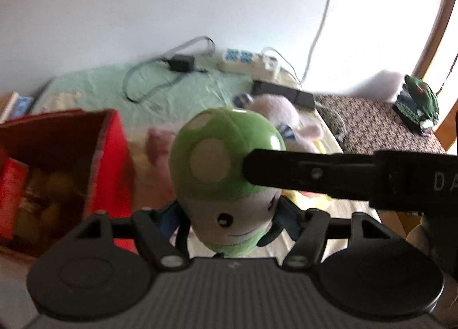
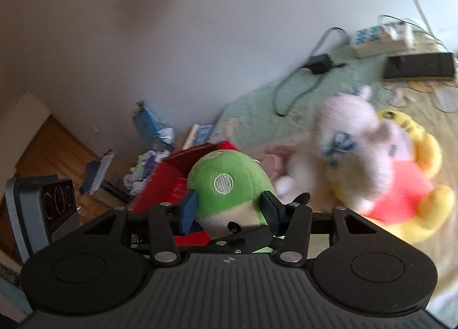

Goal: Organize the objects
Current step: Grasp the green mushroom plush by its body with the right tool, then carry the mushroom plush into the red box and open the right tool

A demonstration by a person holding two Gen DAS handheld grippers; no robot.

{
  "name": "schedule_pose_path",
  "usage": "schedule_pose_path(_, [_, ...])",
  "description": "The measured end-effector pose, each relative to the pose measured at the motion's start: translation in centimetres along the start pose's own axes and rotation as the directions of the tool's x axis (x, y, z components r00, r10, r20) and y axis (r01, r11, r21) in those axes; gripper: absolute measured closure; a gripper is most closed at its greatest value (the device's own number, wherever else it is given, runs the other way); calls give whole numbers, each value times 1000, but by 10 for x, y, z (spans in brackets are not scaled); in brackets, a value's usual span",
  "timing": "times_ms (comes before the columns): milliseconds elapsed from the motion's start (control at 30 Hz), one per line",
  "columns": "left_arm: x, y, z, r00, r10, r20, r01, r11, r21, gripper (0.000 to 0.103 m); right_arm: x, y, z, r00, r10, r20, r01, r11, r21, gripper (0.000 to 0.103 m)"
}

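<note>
A: Left gripper [image 1: 229, 214]?
B: My fingers pinch the mushroom [image 1: 226, 157], held up beside the red box [image 1: 108, 157].
A: Right gripper [image 2: 229, 208]?
B: Fingers flank the same mushroom; contact unclear.

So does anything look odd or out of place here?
Yes: both tools hold one green mushroom toy at once, left tool low on its stem, right tool at its cap. Behind, a pale plush sprawls across a yellow bear.

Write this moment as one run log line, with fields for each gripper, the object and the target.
left gripper: shut on green mushroom plush | right gripper: shut on green mushroom plush | plush: lifted off bed | target: red box, left of plush, open
</note>
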State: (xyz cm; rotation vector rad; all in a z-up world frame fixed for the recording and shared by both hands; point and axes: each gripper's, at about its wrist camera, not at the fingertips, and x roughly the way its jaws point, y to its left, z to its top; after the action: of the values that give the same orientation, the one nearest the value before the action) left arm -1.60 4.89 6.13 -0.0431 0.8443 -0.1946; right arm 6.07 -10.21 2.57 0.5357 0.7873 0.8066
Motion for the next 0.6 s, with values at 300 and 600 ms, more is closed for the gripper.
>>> schedule_pose_path(300, [-64, 55, 5, 981, 103, 167, -102, 995, -12, 34, 29, 67, 1, 992, 120, 44, -114, 987, -111, 49])
schedule_pose_path(600, [-88, 166, 14, 966, 171, 195, -172, 985, -8, 34, 123, 119, 1, 981, 192, 29, -191, 981, -26, 48])
